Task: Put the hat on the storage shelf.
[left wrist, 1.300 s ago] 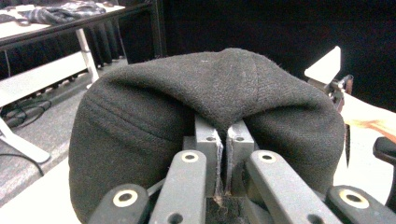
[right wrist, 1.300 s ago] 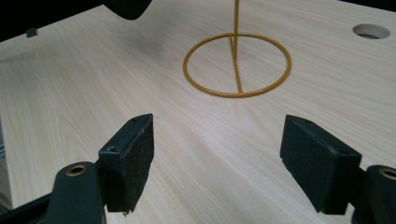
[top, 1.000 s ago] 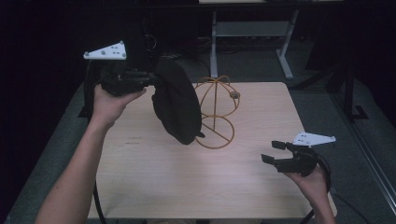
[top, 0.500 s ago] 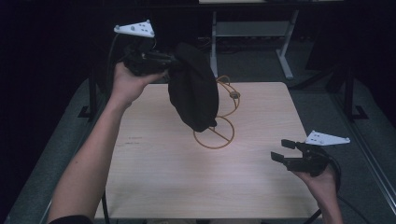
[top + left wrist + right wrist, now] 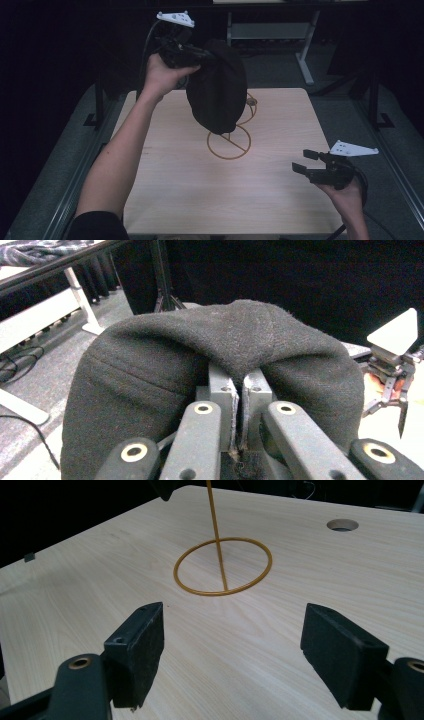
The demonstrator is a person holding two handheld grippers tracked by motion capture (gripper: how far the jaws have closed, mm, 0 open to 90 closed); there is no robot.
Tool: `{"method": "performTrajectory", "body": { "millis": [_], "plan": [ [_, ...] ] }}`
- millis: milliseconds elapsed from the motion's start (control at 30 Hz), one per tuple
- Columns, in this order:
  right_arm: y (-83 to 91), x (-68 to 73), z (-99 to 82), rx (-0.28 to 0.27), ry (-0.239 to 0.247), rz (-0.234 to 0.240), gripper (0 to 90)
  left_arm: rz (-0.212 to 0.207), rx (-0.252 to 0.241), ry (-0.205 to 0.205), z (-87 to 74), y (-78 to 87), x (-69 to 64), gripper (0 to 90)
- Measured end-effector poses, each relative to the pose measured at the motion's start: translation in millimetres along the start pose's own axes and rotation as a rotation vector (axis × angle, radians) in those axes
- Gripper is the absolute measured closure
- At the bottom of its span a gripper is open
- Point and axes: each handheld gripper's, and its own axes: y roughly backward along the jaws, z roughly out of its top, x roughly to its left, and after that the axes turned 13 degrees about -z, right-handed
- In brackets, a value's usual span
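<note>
The left gripper point(image 5: 202, 56) has its two jaws pressed together on a fold of a black, rounded, felt-like cloth hat point(image 5: 218, 92); in the left gripper view the pads meet with the fabric pinched between them, and the hat point(image 5: 220, 365) bulges out on both sides and over the top of the jaws. From that pinch the hat hangs down and away from the fingertips, clear of the tabletop, in front of a thin gold wire stand point(image 5: 229, 142). The stand's ring base lies flat on the wood just below the hat's lower edge, and its upright rod rises behind the fabric.

The right gripper point(image 5: 306, 161) has its jaws spread wide with nothing between them. In the right gripper view its black pads point(image 5: 137, 650) frame bare wood, with the gold ring base point(image 5: 223, 566) ahead of them, well apart, and the rod climbing out of the top. It hovers low over the near right part of the pale wooden table point(image 5: 175, 190), well away from the hat and the left hand point(image 5: 162, 75).
</note>
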Motion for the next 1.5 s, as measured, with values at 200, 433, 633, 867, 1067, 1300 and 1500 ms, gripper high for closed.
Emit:
{"method": "performTrajectory", "body": {
  "millis": [200,433,633,867,1067,1300,1500],
  "plan": [
    [0.2,-2.7,-2.6,-0.001,-0.009,0.006,24.9,0.002,-0.001,0.019,0.6,-15.0,5.0,86.7],
    [-2.7,-3.7,-4.6,0.009,-0.015,0.015,25.0,0.005,0.037,0.070,3.0,-49.0,17.3,86.6],
    [-2.6,-5.2,-6.8,0.010,-0.019,0.014,25.1,0.004,0.088,0.105,0.3,-80.6,26.8,86.6],
    [-7.2,-4.8,-9.0,0.033,-0.020,0.024,25.2,-0.013,0.091,0.171,0.5,-109.8,38.6,81.7],
    [-9.9,-3.2,-10.3,0.043,-0.016,0.028,25.3,0.020,0.157,0.192,2.7,-134.8,39.5,63.5],
    [-9.6,-4.0,-10.6,0.034,-0.025,0.027,25.2,0.023,0.160,0.179,4.2,-129.0,35.1,59.5],
    [-12.1,-2.5,-10.8,0.046,-0.017,0.019,25.2,0.028,0.174,0.159,3.4,-123.2,32.0,59.1]
  ]
}}
